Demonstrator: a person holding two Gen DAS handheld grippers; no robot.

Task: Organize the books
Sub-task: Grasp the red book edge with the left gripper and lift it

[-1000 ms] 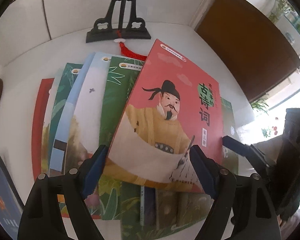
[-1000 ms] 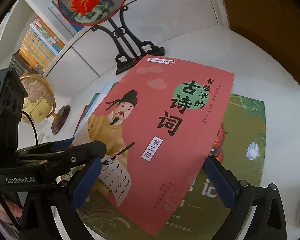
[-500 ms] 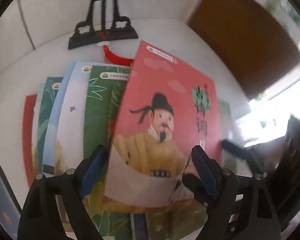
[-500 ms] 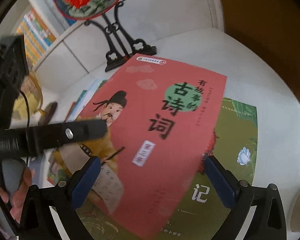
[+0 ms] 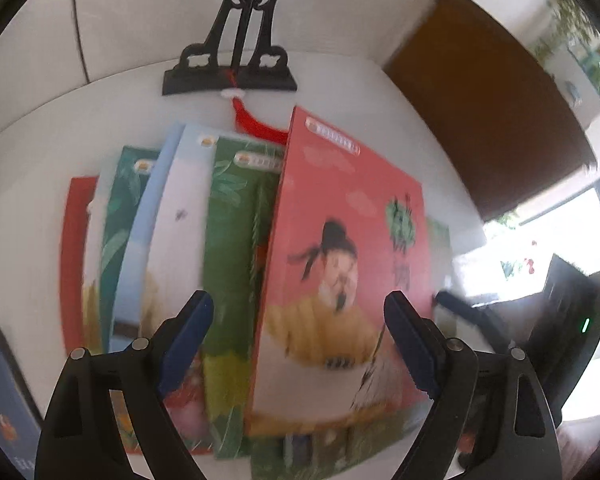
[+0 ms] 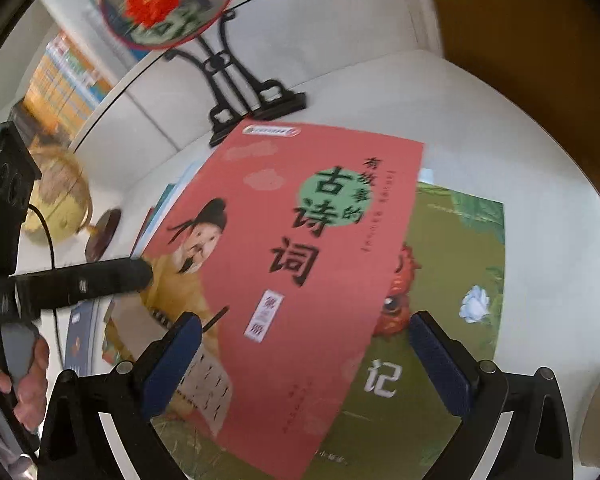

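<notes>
The big pink paper book with a painted man in a yellow robe (image 6: 284,264) lies on top of the pile, turned a little crooked on the round white table (image 6: 480,128). Under it is a wide green book with a white flower (image 6: 460,264), and to its left a fan of thin books — green, pale blue and red (image 5: 172,240) — peeks out.

The left gripper (image 5: 300,340) hangs over the pink book's left edge. Its blue jaws have just been opening and stand wide, with nothing squeezed between them. The right gripper (image 6: 300,356) hangs over the book's near corner, its jaws also spread and holding nothing.

What could go wrong? The pink book is thin and flat, so a jaw may slide over the cover and not get under it. A push could shove the whole fan sideways. A hard push away could knock the black carved fan stand (image 6: 244,96) — its red tassel (image 5: 256,124) lies just beside the books.
</notes>
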